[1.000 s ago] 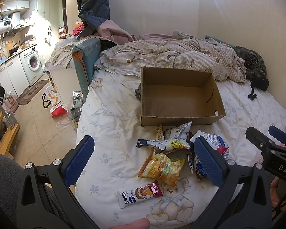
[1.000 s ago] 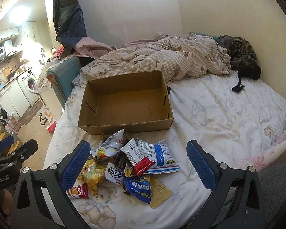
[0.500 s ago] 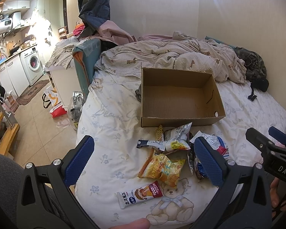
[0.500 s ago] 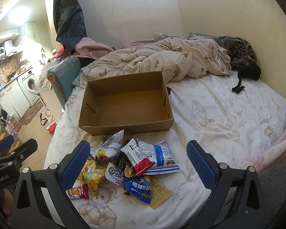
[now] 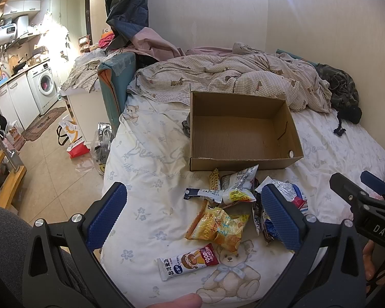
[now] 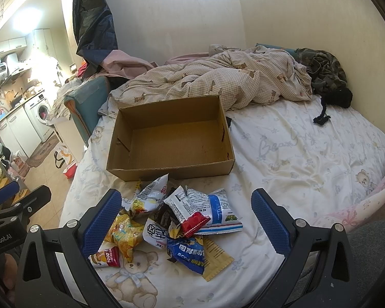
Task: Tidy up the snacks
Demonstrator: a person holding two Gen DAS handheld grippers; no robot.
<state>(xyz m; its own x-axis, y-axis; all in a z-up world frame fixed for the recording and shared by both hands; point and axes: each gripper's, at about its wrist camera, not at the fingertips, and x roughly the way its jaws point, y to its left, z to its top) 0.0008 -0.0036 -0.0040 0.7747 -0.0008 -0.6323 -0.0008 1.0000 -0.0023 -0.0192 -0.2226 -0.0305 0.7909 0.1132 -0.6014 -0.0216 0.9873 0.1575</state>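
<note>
My left gripper (image 5: 192, 215) and my right gripper (image 6: 186, 218) both stand wide apart and carry nothing. The snack pile (image 6: 172, 218) lies on the bed sheet (image 6: 295, 154) just ahead of both, and beyond it sits one empty cardboard box (image 6: 172, 138). The packets overlap, so I count about nine and some stay half hidden. My left finger (image 5: 279, 215) covers part of the pile. Only the left view shows the whole cake bar packet (image 5: 186, 261); in the right view it is cut off.

Cardboard box (image 6: 172, 138) open-topped, clear above; snack pile (image 6: 172, 218) crowds its near wall.
</note>
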